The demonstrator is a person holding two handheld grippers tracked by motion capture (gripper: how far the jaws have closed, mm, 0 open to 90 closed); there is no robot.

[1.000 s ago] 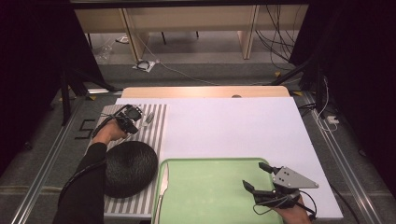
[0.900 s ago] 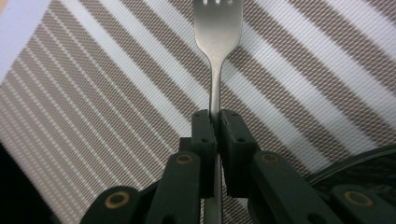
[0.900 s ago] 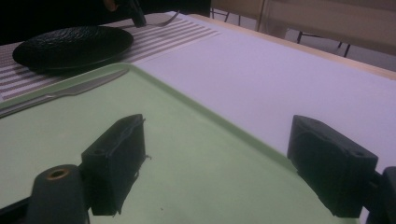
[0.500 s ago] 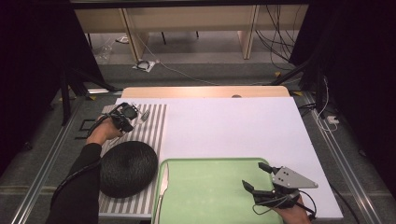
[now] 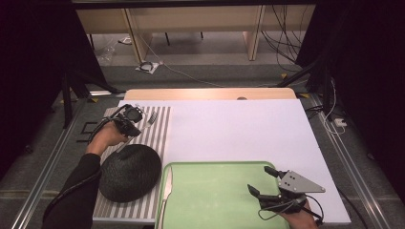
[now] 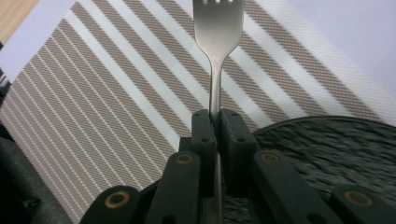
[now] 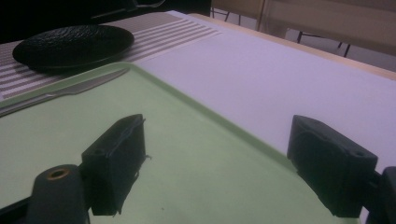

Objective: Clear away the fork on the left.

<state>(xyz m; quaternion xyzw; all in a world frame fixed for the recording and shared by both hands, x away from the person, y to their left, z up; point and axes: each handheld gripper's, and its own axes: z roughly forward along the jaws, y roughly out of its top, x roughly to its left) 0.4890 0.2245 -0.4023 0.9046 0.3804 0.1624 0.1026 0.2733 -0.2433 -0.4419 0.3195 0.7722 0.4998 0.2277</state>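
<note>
Clamping the fork (image 6: pixel 215 44) by its handle, your left gripper (image 5: pixel 128 118) has its jaws pressed together on the metal, with the tines pointing away from you over the striped mat (image 5: pixel 161 125). Take the black plate (image 5: pixel 129 171) as your landmark: the fork hangs just beyond the plate's far edge, above the mat's far end, and in the left gripper view the plate's dark textured rim sits right beside the jaws, low on the right. From the pictures you cannot tell whether the fork's tip touches the mat or floats clear of it. The plate itself rests on the near half of the mat, on the left of the table (image 5: pixel 239 124). Just to the right of the plate lies the green tray (image 5: pixel 215 191), and a knife (image 5: pixel 166 191) lies along the tray's edge nearest the plate, its length running toward and away from you. Your right gripper (image 5: pixel 262 181) is well apart from the plate, over the tray's far side from it, near the tray's right end; its jaws stand wide apart with nothing between them, and the right gripper view looks across the bare green surface toward the knife and the plate beyond it.
</note>
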